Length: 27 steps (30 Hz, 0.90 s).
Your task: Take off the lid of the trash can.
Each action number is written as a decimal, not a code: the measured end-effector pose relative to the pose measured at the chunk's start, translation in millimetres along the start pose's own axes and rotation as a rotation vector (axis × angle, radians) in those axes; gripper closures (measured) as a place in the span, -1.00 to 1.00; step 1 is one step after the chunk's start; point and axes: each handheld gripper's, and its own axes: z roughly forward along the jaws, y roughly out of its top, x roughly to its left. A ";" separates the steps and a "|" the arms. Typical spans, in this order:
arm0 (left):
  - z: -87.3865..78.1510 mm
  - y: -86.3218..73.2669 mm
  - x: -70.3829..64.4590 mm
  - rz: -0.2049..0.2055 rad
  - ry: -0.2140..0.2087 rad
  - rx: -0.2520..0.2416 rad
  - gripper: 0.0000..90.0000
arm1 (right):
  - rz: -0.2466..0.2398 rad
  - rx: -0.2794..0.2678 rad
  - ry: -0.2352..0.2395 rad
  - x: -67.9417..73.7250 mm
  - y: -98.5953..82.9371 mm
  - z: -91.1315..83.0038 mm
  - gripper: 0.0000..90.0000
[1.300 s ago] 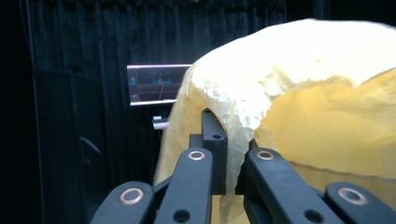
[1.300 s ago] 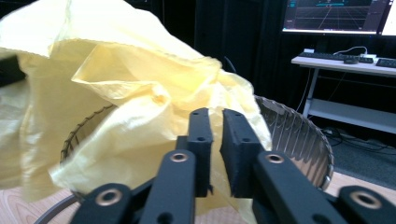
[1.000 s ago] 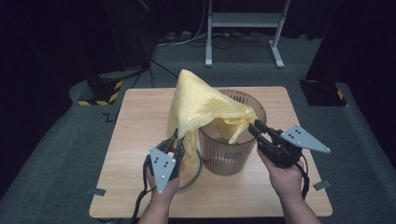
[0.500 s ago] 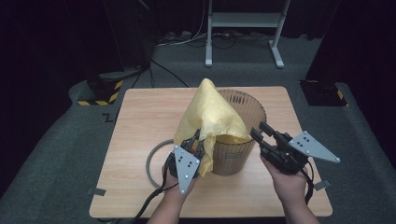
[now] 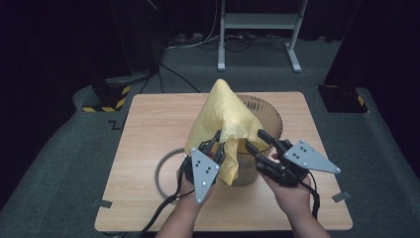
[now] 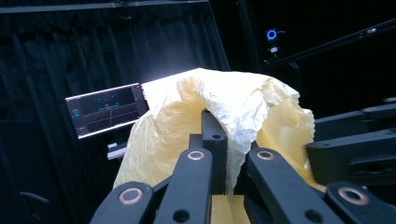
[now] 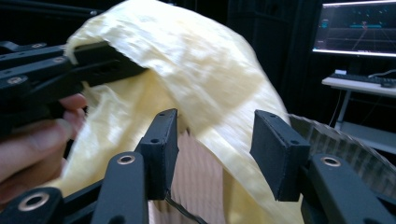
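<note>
Yellow bag [image 5: 225,116] draped over ribbed bin [image 5: 270,116] on bench [image 5: 148,124].
Pinched by left tool [image 5: 217,145]; right tool [image 5: 257,140] spread wide, beside the bag.

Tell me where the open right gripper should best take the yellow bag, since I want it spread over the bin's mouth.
Probably the free hem of the yellow bag hanging at the near side of the ribbed bin, right of where the left gripper pinches it. The right gripper can come from the near right, its open fingers either side of that thin, draped edge.
</note>
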 end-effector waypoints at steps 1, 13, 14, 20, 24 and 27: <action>-0.5 -0.1 -0.5 0.000 -0.007 0.001 0.99 | -0.007 0.002 -0.001 2.3 1.5 2.3 0.18; -6.8 -8.8 0.0 0.002 -0.060 0.008 0.47 | -0.079 0.016 -0.065 -0.6 5.3 15.9 1.00; -8.4 -10.0 0.2 0.006 -0.065 0.011 0.41 | -0.075 0.012 -0.070 -2.9 5.7 15.1 1.00; -19.1 -28.7 2.5 -0.004 -0.063 0.063 0.03 | -0.018 0.002 -0.140 -40.3 10.6 5.7 1.00; -30.8 -39.9 10.3 -0.033 -0.041 0.058 0.00 | 0.012 0.005 -0.188 -55.9 9.4 3.6 1.00; -39.2 -44.5 17.4 -0.058 -0.014 0.044 0.01 | 0.038 0.009 -0.223 -68.4 7.6 2.6 1.00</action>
